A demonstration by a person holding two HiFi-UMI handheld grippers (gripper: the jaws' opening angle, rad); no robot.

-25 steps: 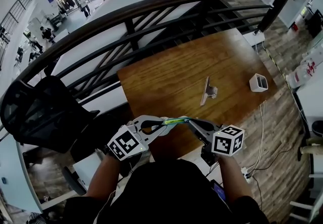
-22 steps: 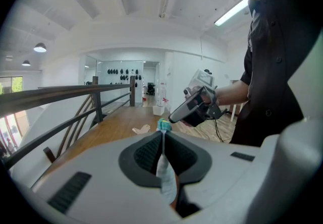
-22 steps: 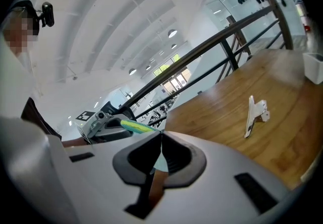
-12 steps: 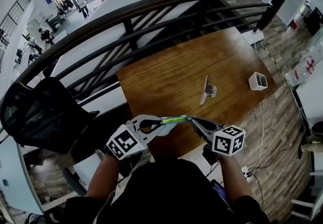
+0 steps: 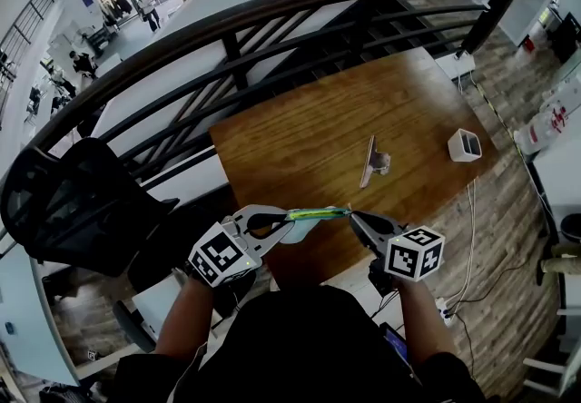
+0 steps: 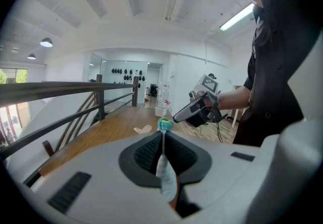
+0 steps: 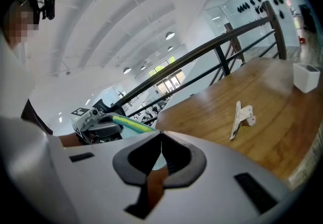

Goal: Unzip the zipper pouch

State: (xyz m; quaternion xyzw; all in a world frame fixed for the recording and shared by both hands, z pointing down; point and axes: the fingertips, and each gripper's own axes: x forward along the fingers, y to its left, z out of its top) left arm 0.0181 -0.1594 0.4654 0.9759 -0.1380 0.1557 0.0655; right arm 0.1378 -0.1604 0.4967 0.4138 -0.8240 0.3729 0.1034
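A zipper pouch (image 5: 316,214), with a green and yellow top edge and a pale body, hangs stretched level in the air over the near edge of a wooden tabletop (image 5: 300,138). The left gripper (image 5: 287,221) is clamped tight on the pouch's left end, pale fabric pinched between its pads. The right gripper (image 5: 353,214) is closed at the pouch's right end; the zipper pull there is too small to make out.

Near the tabletop's middle lies a white clip stand (image 5: 372,162), and a small white container (image 5: 465,148) sits by the right edge. A dark railing (image 5: 272,15) curves past the far edge. A black office chair (image 5: 73,197) stands off the left side. The person's dark torso hides the floor below.
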